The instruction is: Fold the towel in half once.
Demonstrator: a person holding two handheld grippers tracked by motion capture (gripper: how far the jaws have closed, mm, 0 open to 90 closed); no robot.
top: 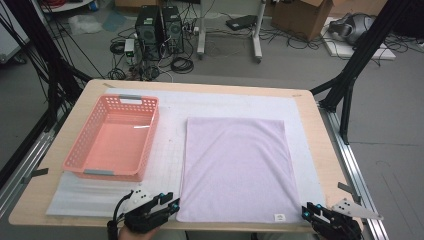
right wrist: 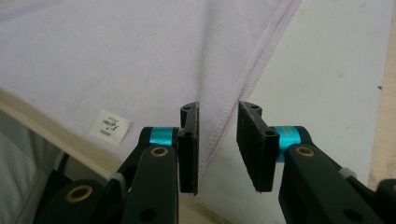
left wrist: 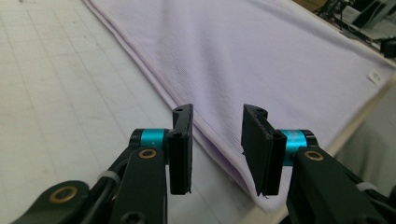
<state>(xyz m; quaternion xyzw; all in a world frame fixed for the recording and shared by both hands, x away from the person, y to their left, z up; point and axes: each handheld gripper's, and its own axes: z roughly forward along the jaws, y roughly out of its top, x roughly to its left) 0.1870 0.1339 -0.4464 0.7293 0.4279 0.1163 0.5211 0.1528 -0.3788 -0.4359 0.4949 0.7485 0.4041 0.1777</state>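
Note:
A lilac towel (top: 235,165) lies spread flat on a white mat (top: 169,150), with a small white label (top: 280,217) near its front right corner. My left gripper (top: 172,204) sits at the towel's front left corner. In the left gripper view its jaws (left wrist: 217,140) stand open just above the towel's (left wrist: 261,56) long edge, nothing pinched. My right gripper (top: 306,212) sits at the front right corner. In the right gripper view it (right wrist: 218,135) is open too, with the towel's (right wrist: 116,56) stitched hem running under the gap and the label (right wrist: 109,126) to its left.
An empty pink plastic basket (top: 152,132) stands on the mat to the towel's left. The wooden table (top: 47,187) ends close in front of both grippers. Black frame posts, computers, cables and boxes stand on the floor beyond the far edge.

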